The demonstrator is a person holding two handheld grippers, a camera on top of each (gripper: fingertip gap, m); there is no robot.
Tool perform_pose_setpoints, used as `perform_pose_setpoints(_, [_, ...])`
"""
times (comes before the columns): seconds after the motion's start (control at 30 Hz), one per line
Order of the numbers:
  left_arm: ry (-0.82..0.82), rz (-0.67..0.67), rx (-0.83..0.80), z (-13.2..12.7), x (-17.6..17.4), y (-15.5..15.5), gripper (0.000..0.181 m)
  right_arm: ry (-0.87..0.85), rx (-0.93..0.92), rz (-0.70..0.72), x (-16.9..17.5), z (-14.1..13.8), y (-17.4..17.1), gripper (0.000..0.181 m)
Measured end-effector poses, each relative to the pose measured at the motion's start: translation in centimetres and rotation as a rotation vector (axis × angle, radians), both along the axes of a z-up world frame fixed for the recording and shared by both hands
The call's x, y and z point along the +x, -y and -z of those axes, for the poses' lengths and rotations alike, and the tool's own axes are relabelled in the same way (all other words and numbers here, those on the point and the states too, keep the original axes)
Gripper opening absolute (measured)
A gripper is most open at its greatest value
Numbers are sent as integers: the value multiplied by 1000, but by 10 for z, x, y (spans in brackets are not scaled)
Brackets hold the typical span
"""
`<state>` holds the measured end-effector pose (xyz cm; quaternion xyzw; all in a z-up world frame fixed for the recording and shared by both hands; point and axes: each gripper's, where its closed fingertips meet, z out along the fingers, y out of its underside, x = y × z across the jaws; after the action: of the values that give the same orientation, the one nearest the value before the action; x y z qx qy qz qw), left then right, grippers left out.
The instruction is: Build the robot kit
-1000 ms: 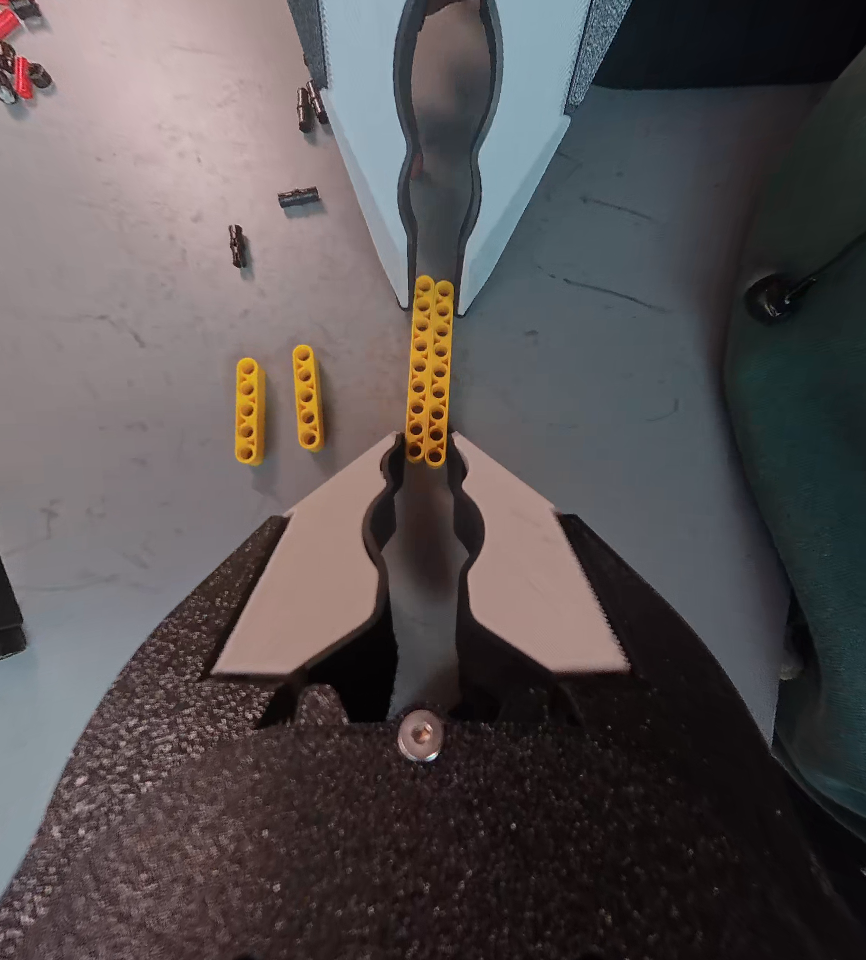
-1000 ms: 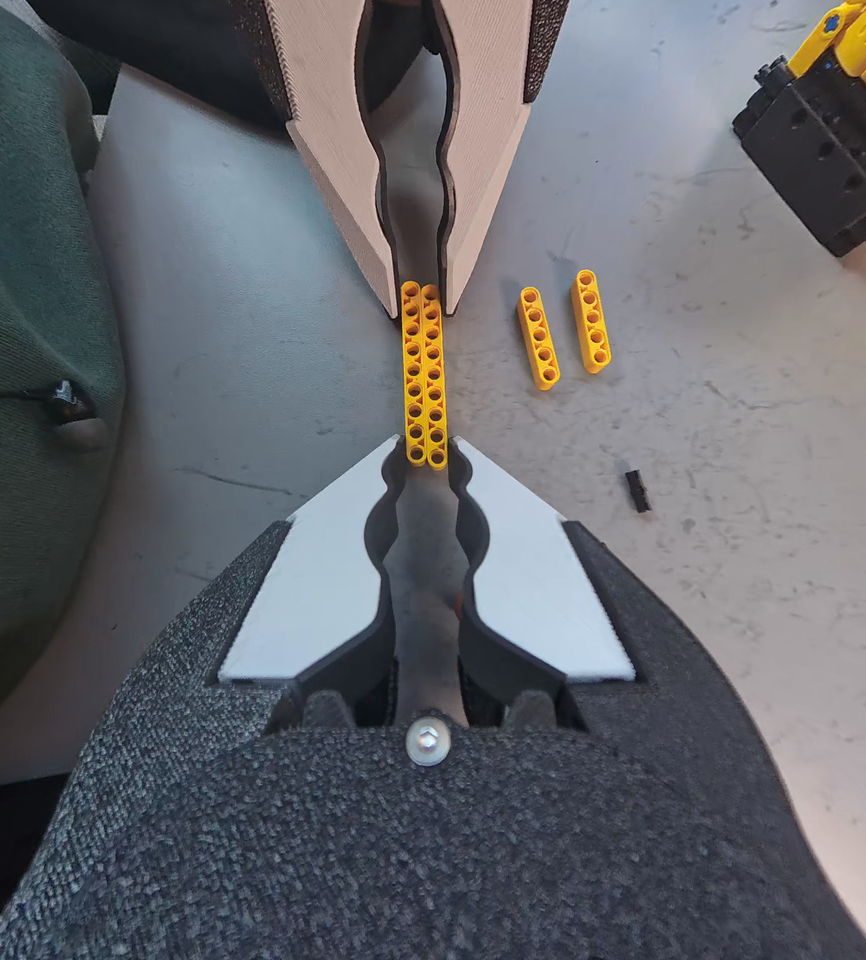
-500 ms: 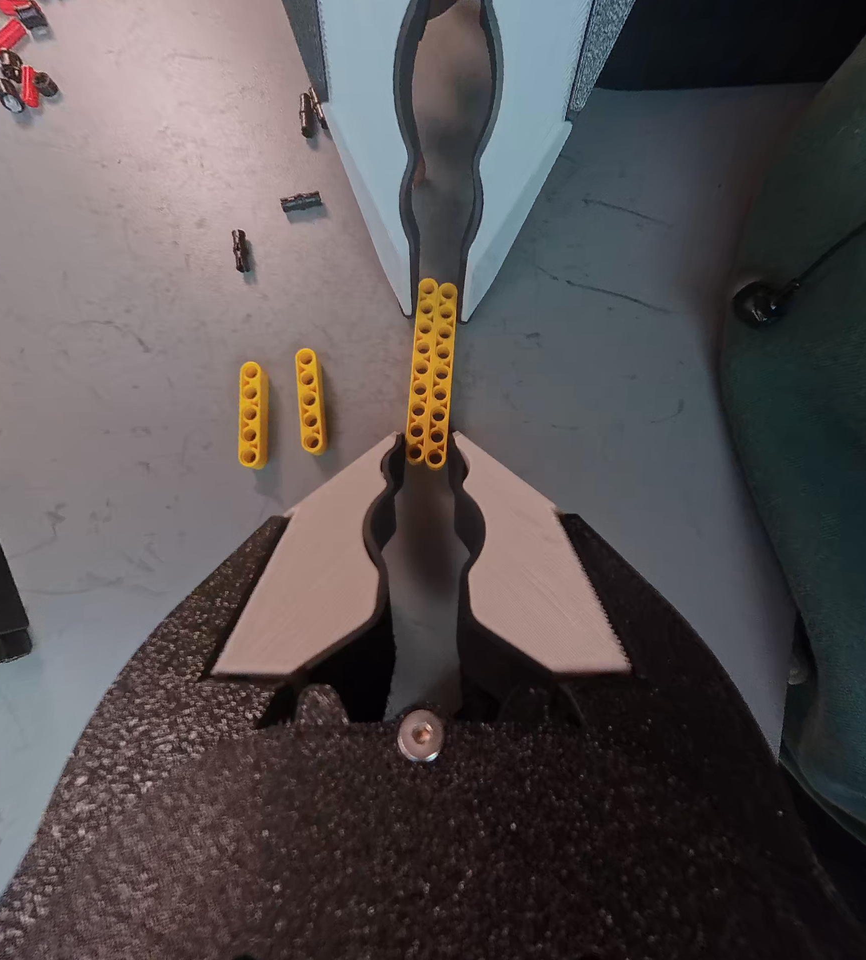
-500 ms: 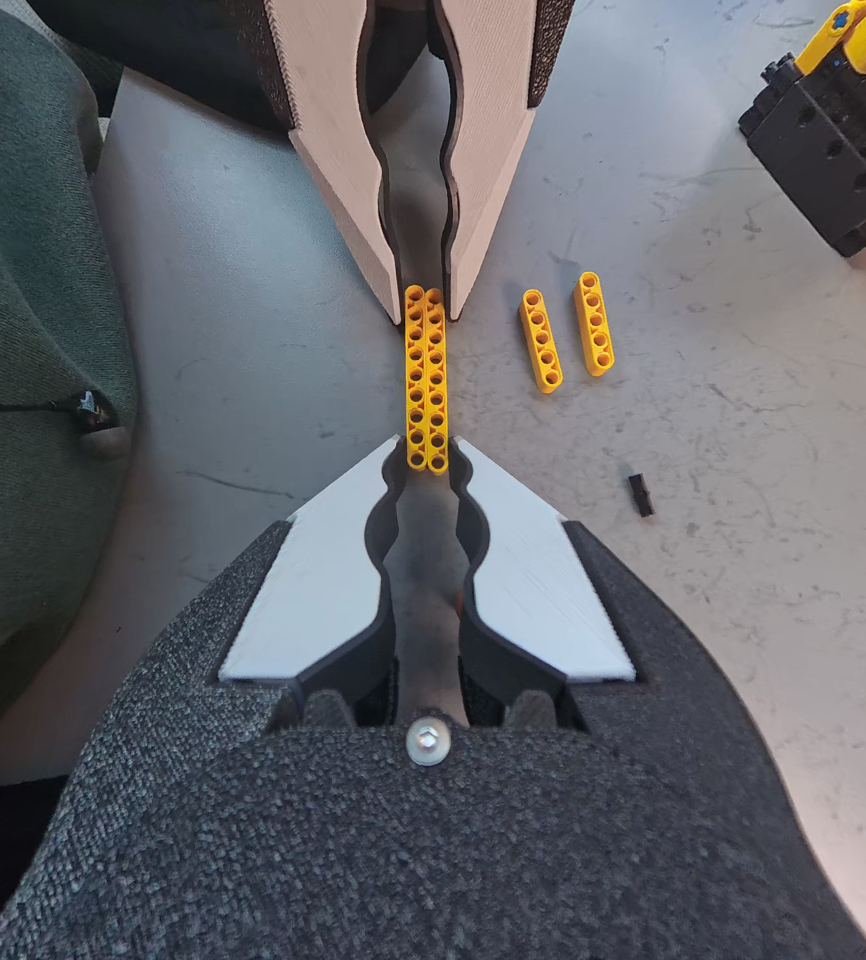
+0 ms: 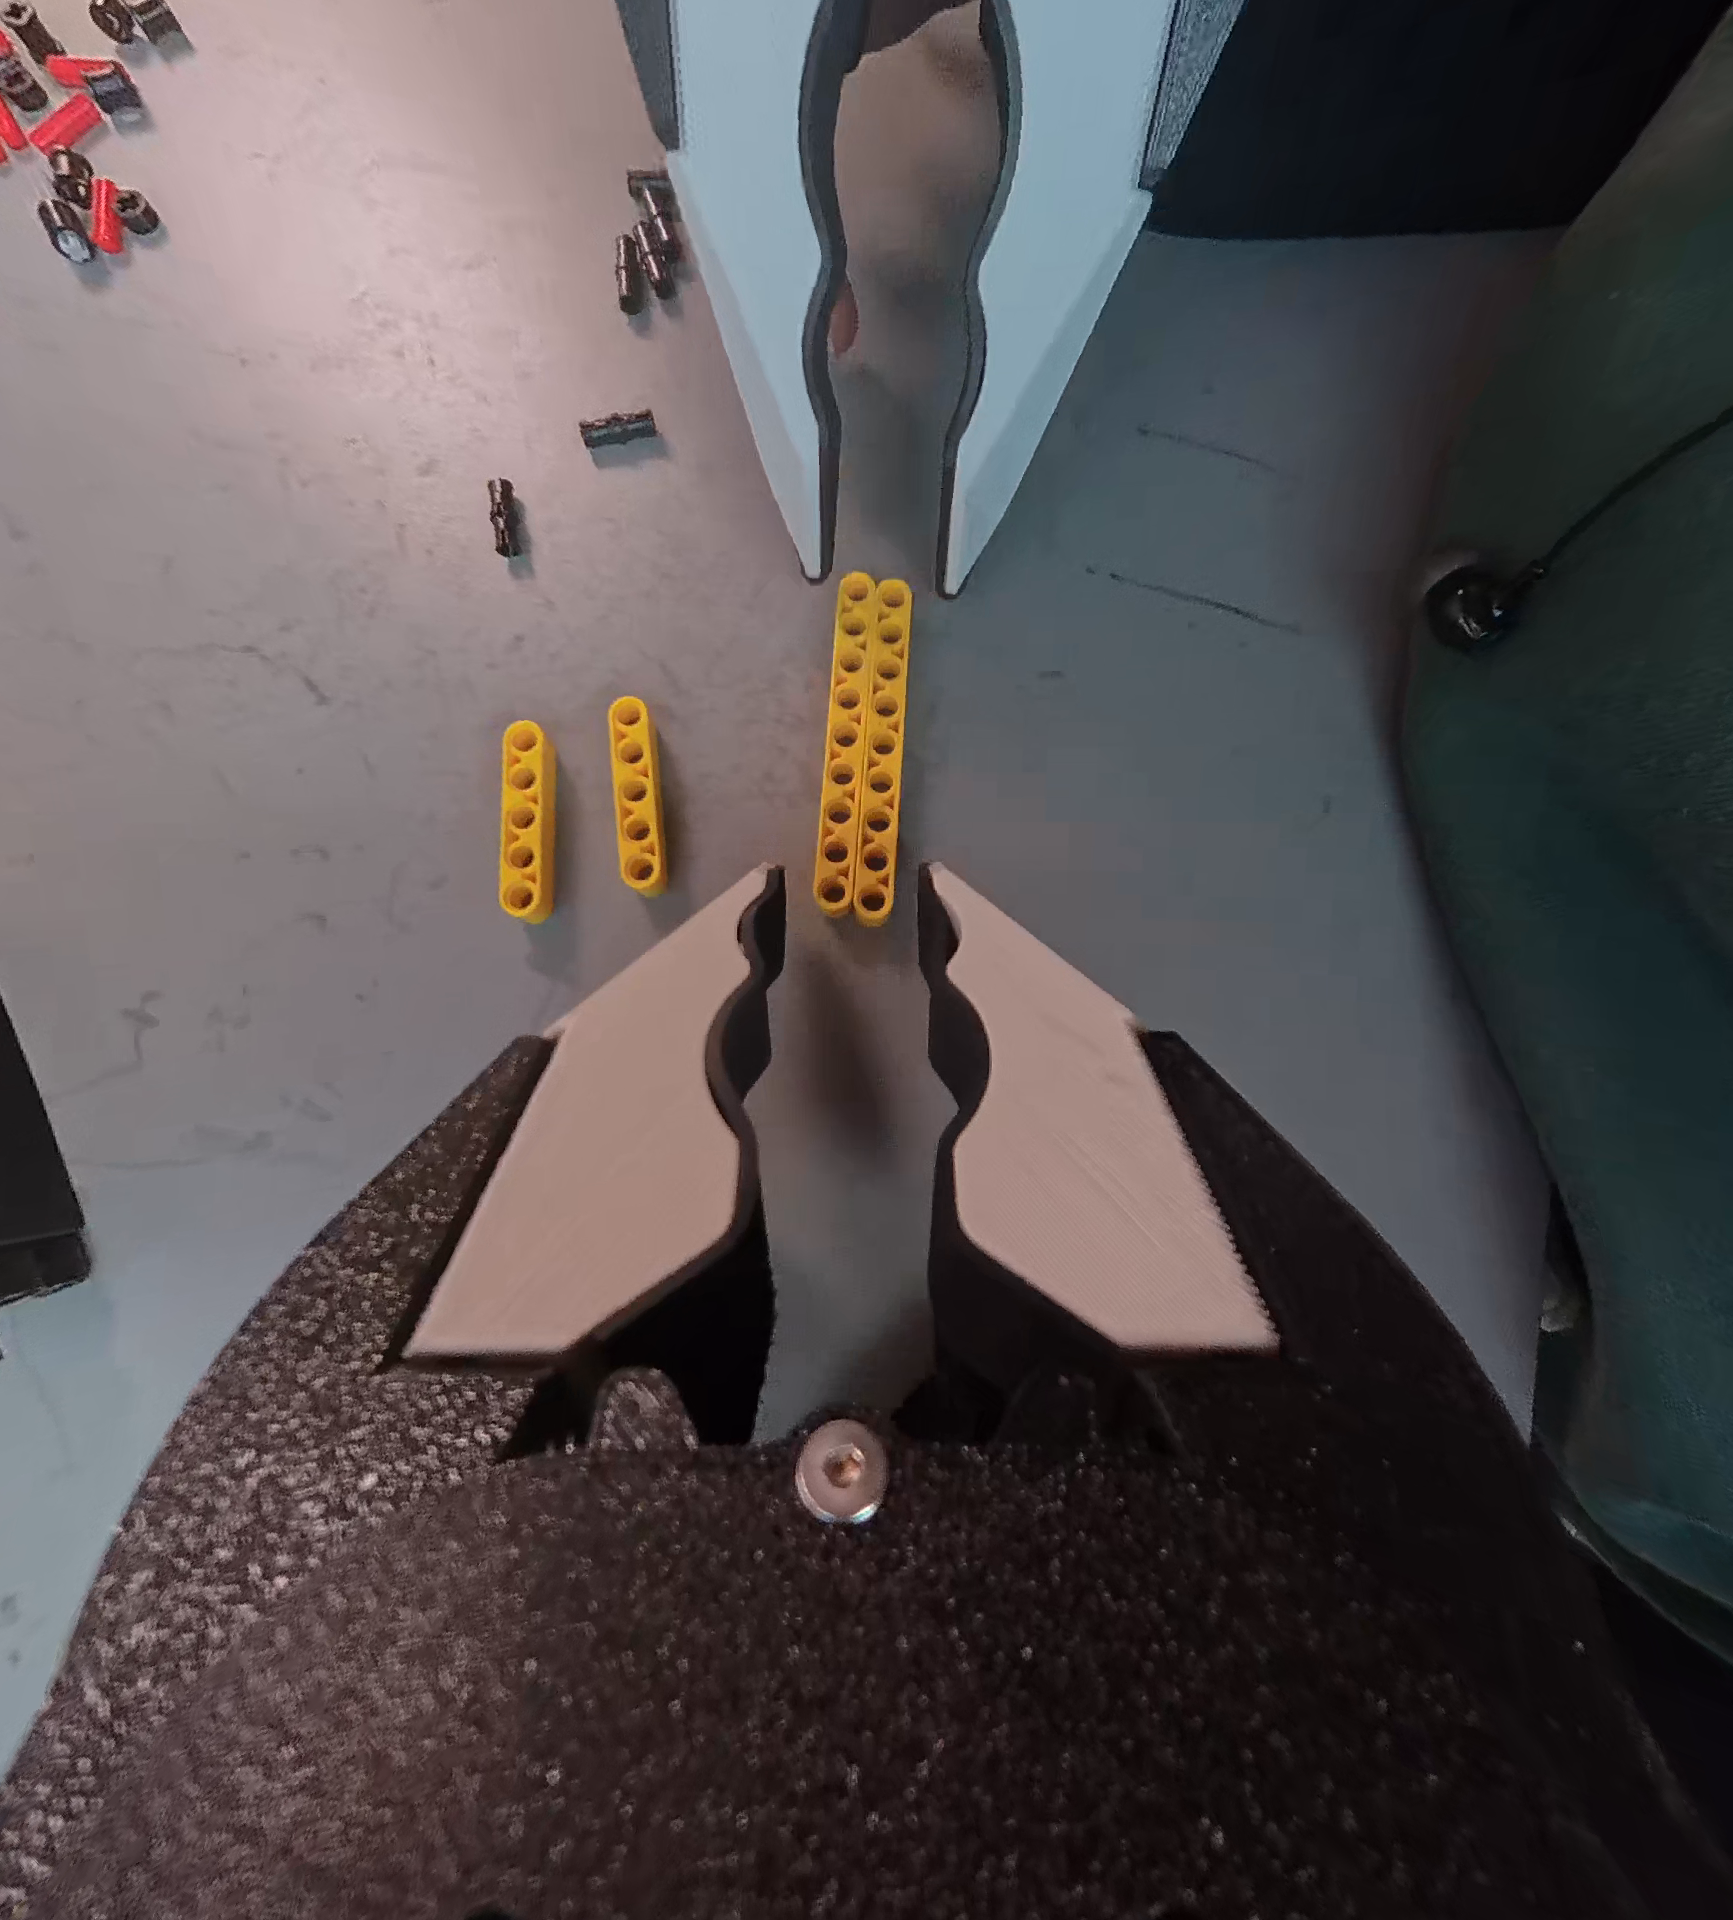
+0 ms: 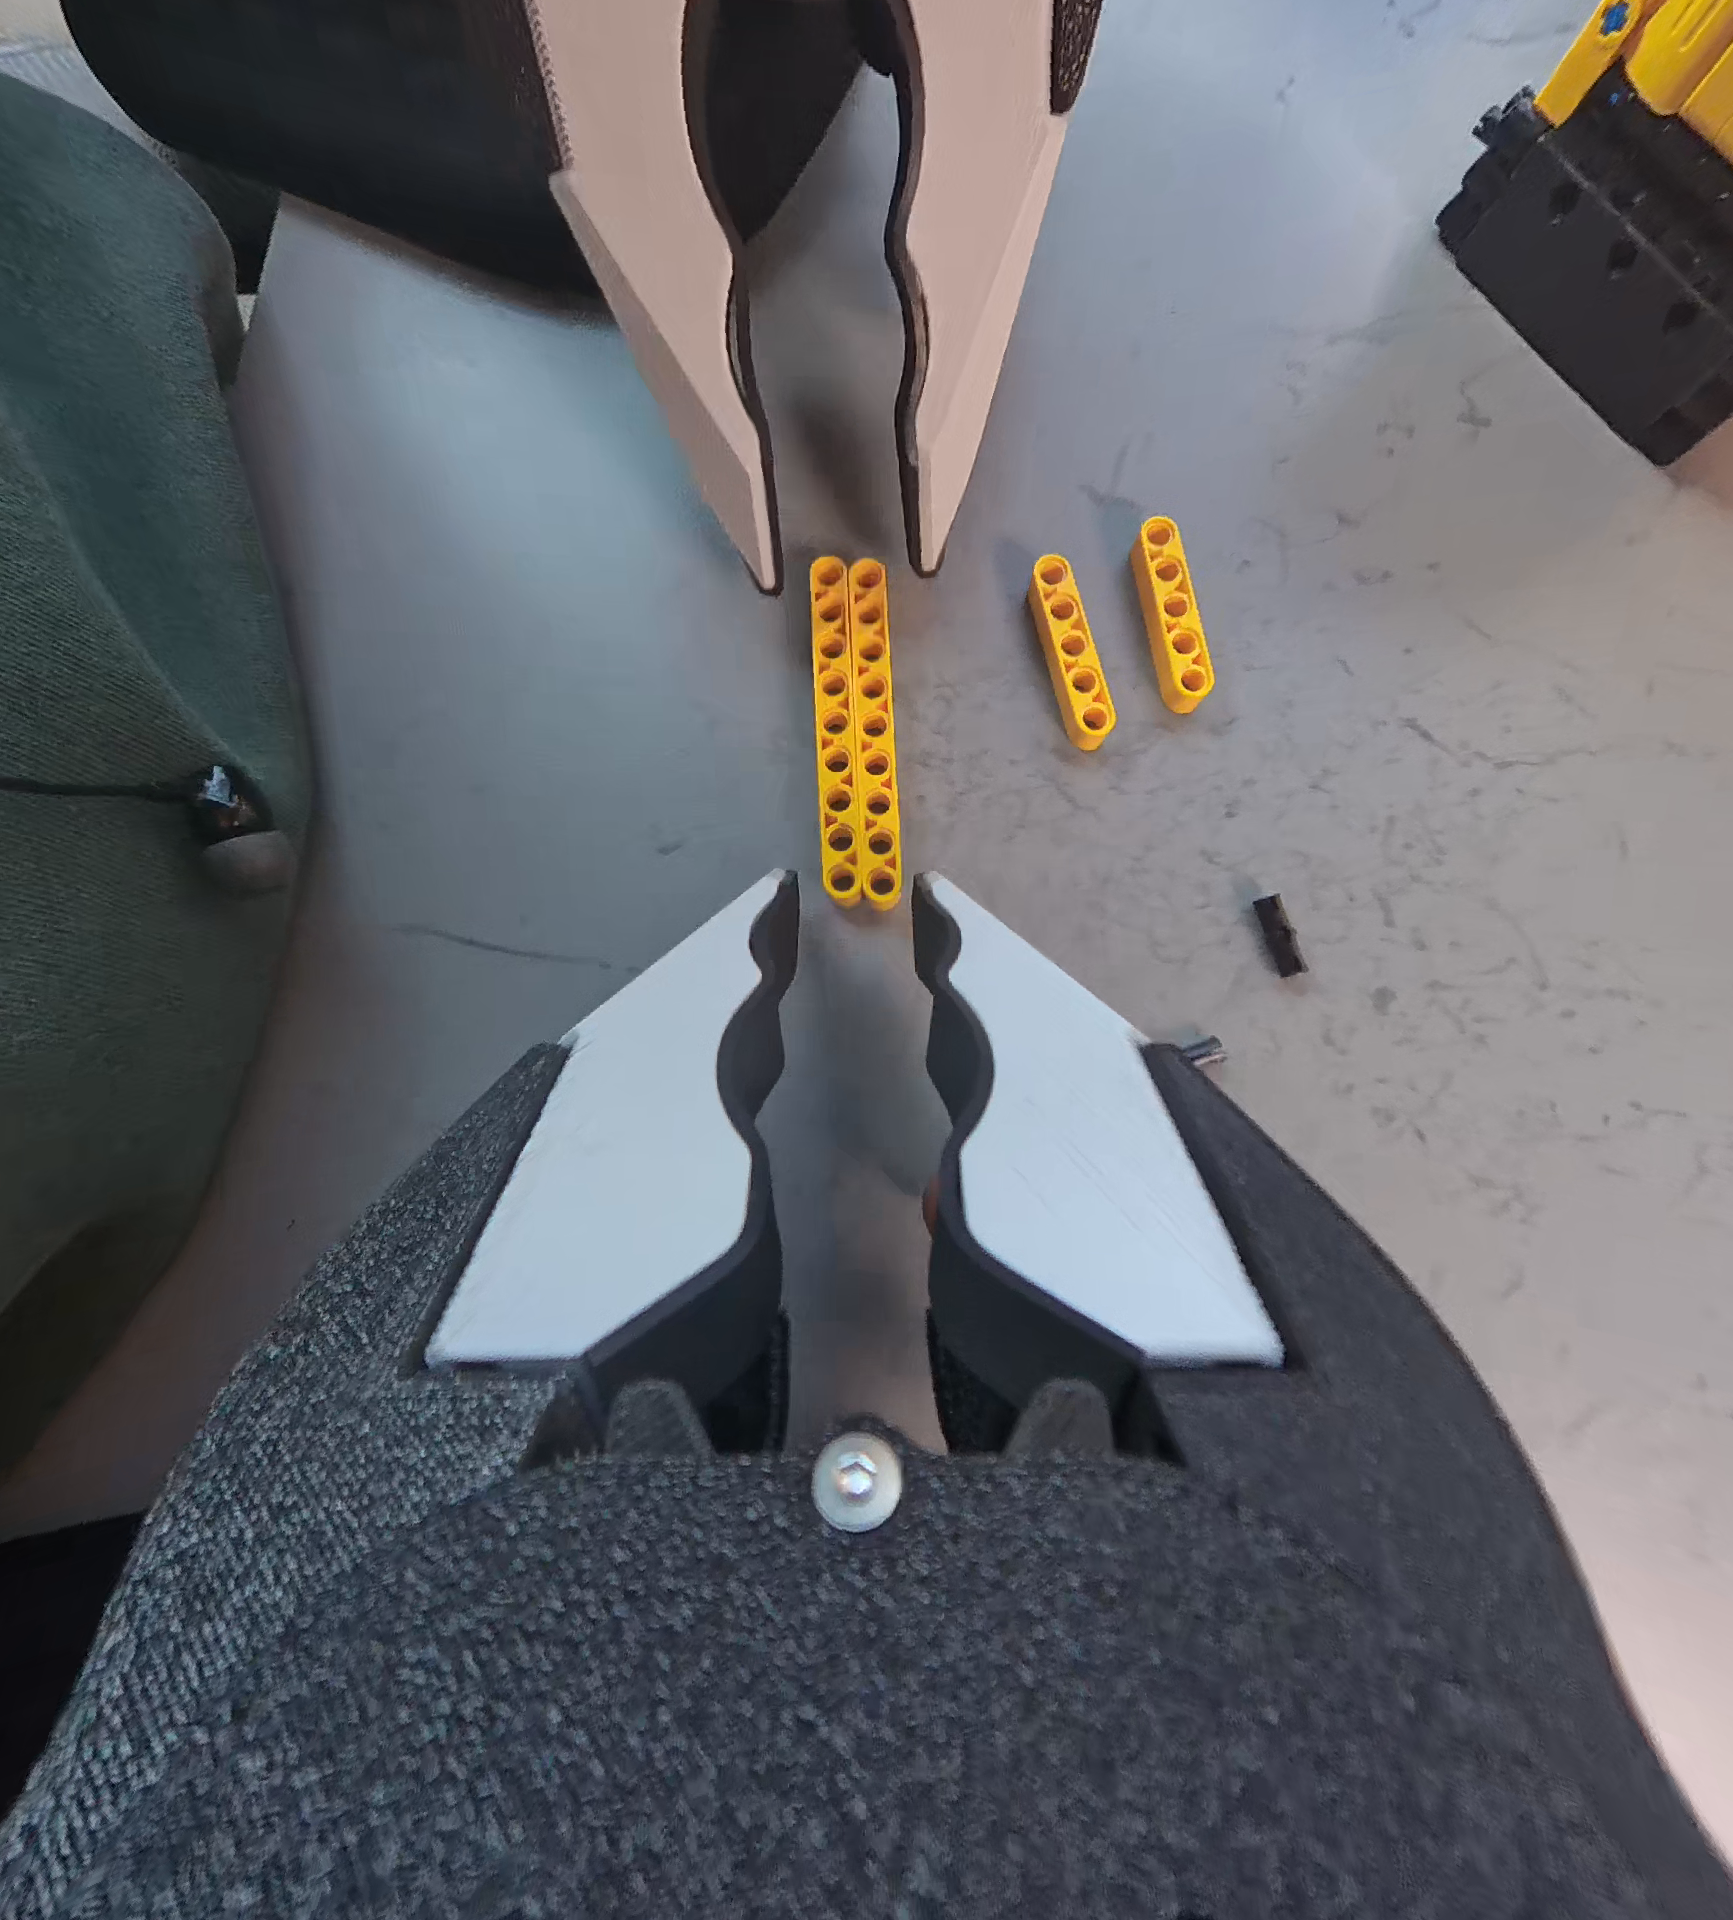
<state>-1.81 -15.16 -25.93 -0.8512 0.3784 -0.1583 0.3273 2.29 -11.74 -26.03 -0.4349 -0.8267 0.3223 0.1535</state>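
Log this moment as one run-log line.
left gripper: open | right gripper: open | pair of long yellow holed plastic beams: on grey table, side by side, ends between both grippers' fingers, ungripped

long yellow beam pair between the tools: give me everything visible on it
The long yellow beam pair is two slim yellow plastic beams with rows of round through-holes, lying flat on the grey table, pressed side by side along their full length with ends flush. It runs lengthwise between the left tool at one end and the right tool at the other. Both tools stand open, fingertips flanking the ends with a visible gap, so nothing grips it. Two shorter yellow beams lie apart to one side.
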Motion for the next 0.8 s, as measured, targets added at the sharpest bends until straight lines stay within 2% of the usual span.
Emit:
perform_pose_setpoints(0.17, [-61,20,-25,9,-13,5,21,22,15,15,7,4,-6,16])
perform_pose_setpoints(0.4, [-47,27,-21,9,-10,2,16,21,13,-1,3,5,-3,11])
perform_pose_setpoints(0.8, [-47,27,-20,9,-11,3,17,21,21,-10,2,5,-2,13])
